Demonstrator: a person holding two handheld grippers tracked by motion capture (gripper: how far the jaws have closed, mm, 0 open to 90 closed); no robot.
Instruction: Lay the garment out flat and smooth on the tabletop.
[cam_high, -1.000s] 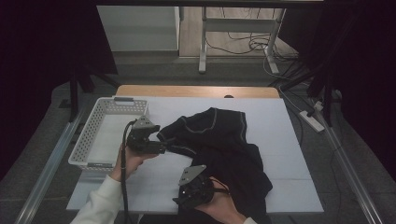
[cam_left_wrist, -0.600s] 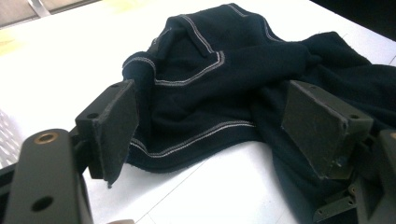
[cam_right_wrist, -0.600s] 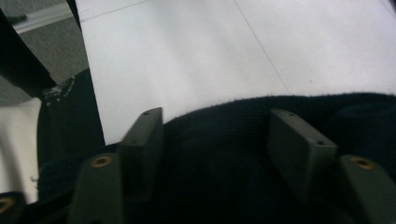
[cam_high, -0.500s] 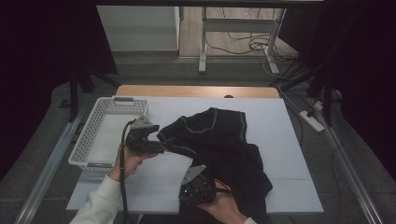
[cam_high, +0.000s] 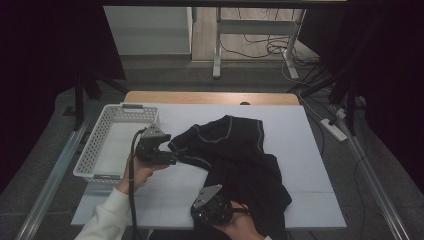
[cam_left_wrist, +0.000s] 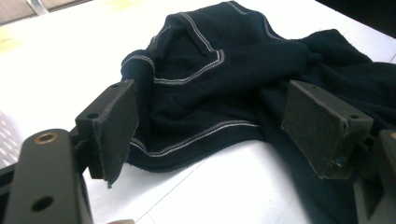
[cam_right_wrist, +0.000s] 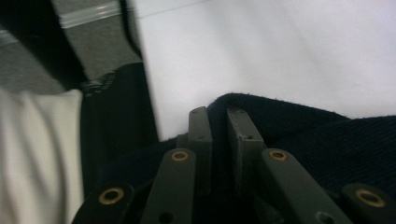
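At the white-covered table (cam_high: 310, 165), I worked a crumpled dark navy fabric garment with pale contrast stitching (cam_high: 245, 160) using both grippers. The garment lay right of the table's centre, its long axis running from the stitched hem end at the far left, beside my left gripper (cam_high: 172, 152), diagonally toward the near right corner, where the cloth bunched at the table's front edge. My left gripper (cam_left_wrist: 210, 135) pointed to the right at that stitched end, its two black jaws standing wide apart on either side of the hem, with the cloth between them but not pinched. My right gripper (cam_right_wrist: 218, 140), low at the near edge of the table (cam_right_wrist: 280, 51), had its jaws drawn close together on a fold of the same garment (cam_right_wrist: 336, 140), the cloth's rounded edge showing just past their tips. A white perforated plastic basket (cam_high: 100, 145) sat at the table's left side, just behind my left hand (cam_high: 137, 172).
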